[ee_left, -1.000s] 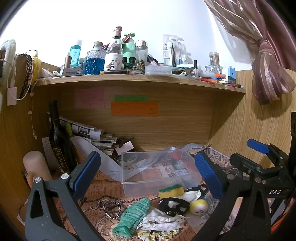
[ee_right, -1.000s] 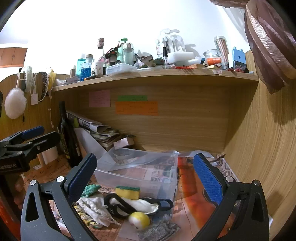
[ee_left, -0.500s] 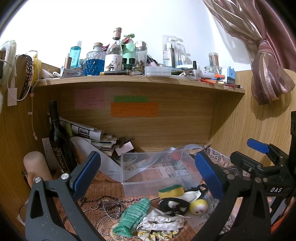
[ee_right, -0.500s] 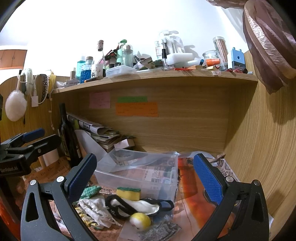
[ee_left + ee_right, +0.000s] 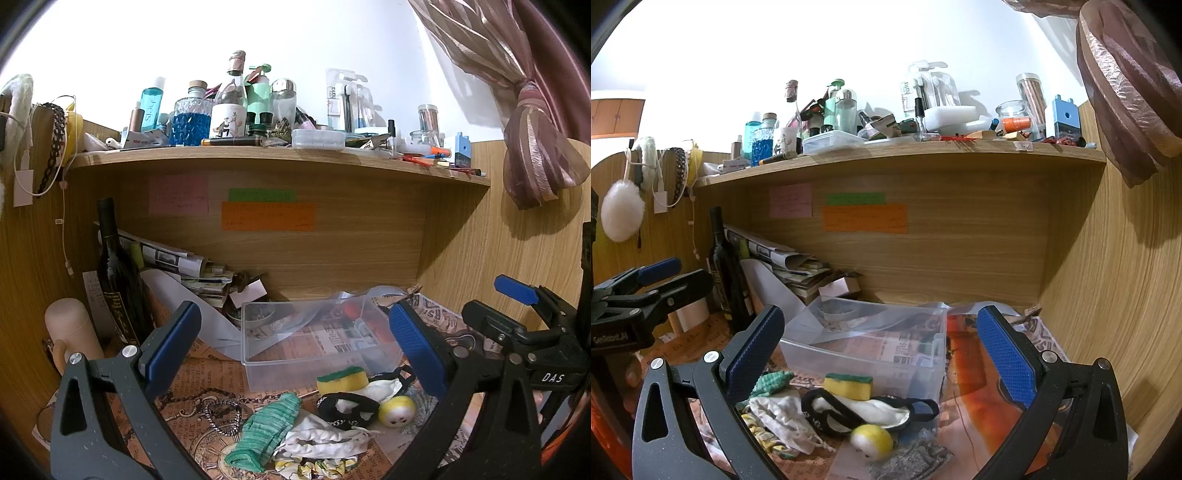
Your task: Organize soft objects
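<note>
A clear plastic box (image 5: 314, 350) (image 5: 871, 343) stands empty on the desk under the shelf. In front of it lies a heap of soft things: a yellow-green sponge (image 5: 341, 380) (image 5: 848, 386), a green knitted cloth (image 5: 266, 424) (image 5: 772, 382), a white drawstring pouch (image 5: 317, 437) (image 5: 783, 413), a black-and-white mask (image 5: 347, 406) (image 5: 864, 410), a yellow ball (image 5: 398, 410) (image 5: 872, 441) and a yellow scrunchie (image 5: 317, 467). My left gripper (image 5: 295, 347) is open and empty above the heap. My right gripper (image 5: 879, 347) is open and empty, also above it.
A dark wine bottle (image 5: 118, 280), a beige cylinder (image 5: 70, 332) and stacked newspapers (image 5: 184, 266) stand at the back left. A metal chain (image 5: 221, 413) lies on the printed paper. The shelf (image 5: 280, 155) overhead is crowded with bottles. Wooden walls close both sides.
</note>
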`<state>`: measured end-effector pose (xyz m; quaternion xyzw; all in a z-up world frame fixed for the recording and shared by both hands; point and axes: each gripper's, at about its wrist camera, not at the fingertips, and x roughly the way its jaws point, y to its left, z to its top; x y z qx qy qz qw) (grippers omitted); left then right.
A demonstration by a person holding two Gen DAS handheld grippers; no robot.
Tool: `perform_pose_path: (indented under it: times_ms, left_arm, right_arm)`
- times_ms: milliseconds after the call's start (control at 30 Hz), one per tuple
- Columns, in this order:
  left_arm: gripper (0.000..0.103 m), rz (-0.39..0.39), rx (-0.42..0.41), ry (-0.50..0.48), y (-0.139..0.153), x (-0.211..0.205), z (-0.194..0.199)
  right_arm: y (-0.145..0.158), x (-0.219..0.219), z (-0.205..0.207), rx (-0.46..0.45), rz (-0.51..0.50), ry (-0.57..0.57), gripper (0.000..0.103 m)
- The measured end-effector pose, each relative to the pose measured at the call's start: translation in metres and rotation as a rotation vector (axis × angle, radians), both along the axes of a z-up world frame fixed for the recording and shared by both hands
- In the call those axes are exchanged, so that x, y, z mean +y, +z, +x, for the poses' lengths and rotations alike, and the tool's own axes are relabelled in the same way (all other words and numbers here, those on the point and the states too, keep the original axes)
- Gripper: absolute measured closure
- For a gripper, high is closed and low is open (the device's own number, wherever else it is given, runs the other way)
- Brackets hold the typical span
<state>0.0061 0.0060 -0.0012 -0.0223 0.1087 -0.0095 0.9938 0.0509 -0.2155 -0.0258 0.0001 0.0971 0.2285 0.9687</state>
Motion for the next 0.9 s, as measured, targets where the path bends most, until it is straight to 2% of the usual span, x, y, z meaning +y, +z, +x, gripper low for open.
perform_pose_path:
  times_ms: [900]
  left_arm:
    - [0.000, -0.003, 0.004, -0.004, -0.0030, -0.0026, 0.0035]
  right_arm:
    - [-0.0001, 0.0021, 0.0025, 0.009, 0.009, 0.024, 0.000]
